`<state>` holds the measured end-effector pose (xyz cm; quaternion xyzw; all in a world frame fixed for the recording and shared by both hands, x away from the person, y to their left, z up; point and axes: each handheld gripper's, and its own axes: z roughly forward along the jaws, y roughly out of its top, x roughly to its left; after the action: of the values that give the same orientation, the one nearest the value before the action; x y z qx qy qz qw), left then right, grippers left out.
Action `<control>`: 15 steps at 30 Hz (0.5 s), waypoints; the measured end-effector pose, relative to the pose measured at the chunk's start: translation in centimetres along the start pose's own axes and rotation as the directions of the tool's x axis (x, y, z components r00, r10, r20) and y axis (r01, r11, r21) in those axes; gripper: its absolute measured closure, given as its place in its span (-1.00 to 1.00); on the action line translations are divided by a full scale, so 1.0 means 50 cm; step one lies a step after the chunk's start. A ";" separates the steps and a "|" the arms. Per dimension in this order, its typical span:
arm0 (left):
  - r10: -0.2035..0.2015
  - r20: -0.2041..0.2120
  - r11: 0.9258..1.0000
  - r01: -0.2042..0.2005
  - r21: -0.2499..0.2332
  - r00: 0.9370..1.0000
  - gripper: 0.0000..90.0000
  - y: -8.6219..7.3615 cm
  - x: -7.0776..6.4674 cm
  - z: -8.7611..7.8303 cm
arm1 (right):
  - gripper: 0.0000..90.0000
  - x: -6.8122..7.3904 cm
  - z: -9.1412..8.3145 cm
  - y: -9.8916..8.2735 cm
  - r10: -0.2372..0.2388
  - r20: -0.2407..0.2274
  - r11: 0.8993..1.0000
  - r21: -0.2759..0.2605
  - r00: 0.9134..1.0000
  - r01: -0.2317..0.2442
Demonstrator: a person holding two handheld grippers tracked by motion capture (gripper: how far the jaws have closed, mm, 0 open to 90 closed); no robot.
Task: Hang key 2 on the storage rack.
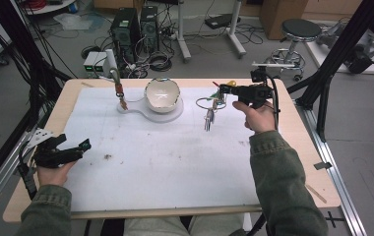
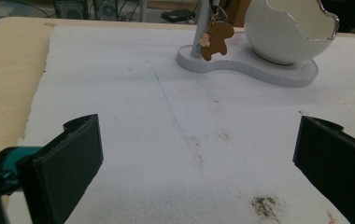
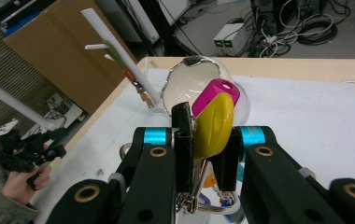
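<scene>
Bunch of keys, light, floppy and jingly, best held by the stiff yellow tag, hangs right of the bowl, right gripper clamped on it, left gripper jaws apart, idle.

The right gripper clamps a bunch of keys before the egg-shaped bowl.

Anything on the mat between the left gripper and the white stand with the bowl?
No objects. In the left gripper view, bare white mat runs from the open left gripper to the stand, with only a faint blue line and dirt smudges.
</scene>
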<state>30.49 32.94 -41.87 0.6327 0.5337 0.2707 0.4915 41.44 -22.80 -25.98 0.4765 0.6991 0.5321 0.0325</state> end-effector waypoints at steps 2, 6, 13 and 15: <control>-0.003 0.003 1.000 0.003 -0.003 1.000 -0.95 0.001 0.000 -0.001 | 0.81 0.009 0.004 -0.003 0.003 -0.014 1.000 0.007 1.000 -0.003; -0.011 0.018 1.000 0.011 -0.017 1.000 -0.96 0.003 -0.004 -0.001 | 0.81 0.028 0.010 -0.008 0.011 -0.034 1.000 0.012 0.999 -0.010; -0.011 0.062 0.999 0.014 -0.053 0.998 -0.96 0.012 -0.025 -0.001 | 0.81 0.049 0.029 -0.018 0.010 -0.062 1.000 0.017 0.998 -0.009; -0.002 0.075 0.999 0.006 -0.052 0.997 -0.95 0.017 -0.031 -0.001 | 0.81 0.056 0.035 -0.020 0.012 -0.070 1.000 0.022 0.997 -0.010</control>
<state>30.37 31.52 -40.82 0.6283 0.5089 0.2595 0.5282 40.23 -19.58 -26.23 0.4618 0.7028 0.5412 -0.0001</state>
